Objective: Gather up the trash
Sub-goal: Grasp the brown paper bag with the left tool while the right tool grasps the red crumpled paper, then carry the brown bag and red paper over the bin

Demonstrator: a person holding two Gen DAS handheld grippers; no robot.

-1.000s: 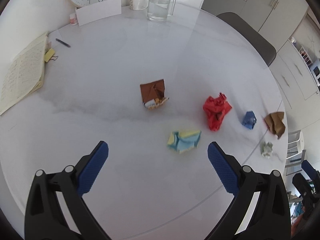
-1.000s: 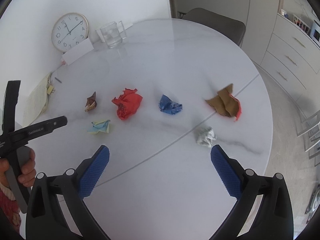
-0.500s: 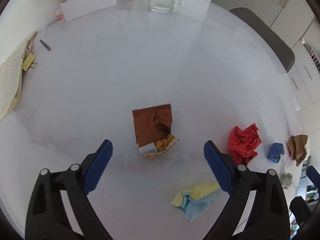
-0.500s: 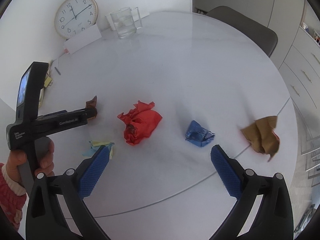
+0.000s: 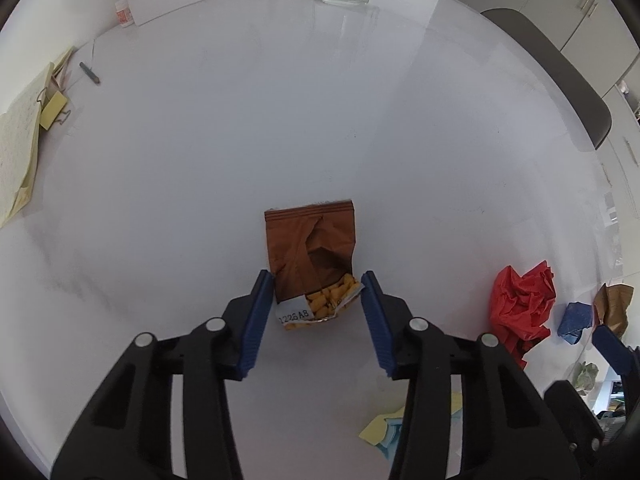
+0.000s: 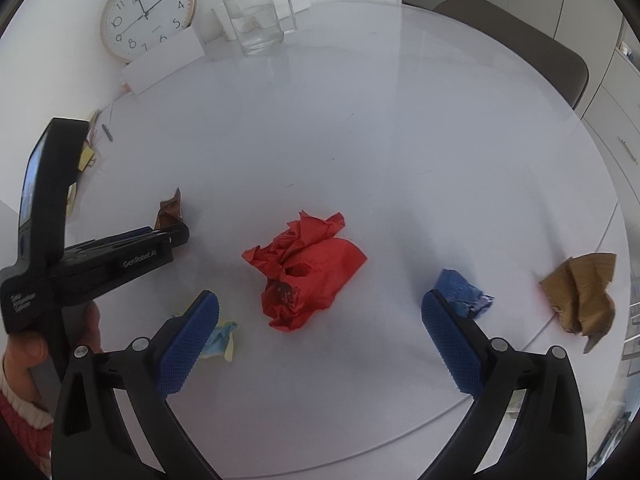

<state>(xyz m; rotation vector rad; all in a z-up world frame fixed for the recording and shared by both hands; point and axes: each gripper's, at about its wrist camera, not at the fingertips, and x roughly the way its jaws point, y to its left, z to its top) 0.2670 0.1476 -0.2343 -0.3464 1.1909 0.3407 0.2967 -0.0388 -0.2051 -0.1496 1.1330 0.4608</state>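
A torn brown snack bag [image 5: 310, 252] with orange pieces showing lies on the white round table [image 5: 280, 120]. My left gripper [image 5: 317, 280] straddles the bag's near end, jaws closing, pads right at its two sides and the bag uncrushed. In the right wrist view the left gripper [image 6: 176, 236] reaches the bag [image 6: 170, 210], held by a hand in a red sleeve. My right gripper [image 6: 320, 308] is wide open just short of a crumpled red paper [image 6: 304, 264]. A blue wad [image 6: 460, 292], a brown wrapper [image 6: 580, 288] and a yellow-blue paper [image 6: 220, 336] lie nearby.
At the table's far side stand a wall clock [image 6: 146, 12], a glass jug of water [image 6: 256, 20] and a white card [image 6: 164, 64]. A notepad [image 5: 16, 148] and pen [image 5: 89, 72] lie at the left. A grey chair [image 6: 516, 48] and cabinets are beyond the table.
Both grippers came down and forward. The left one moved over the snack bag and its jaws narrowed from wide apart to the bag's sides. The right one drew nearer the red paper, still open.
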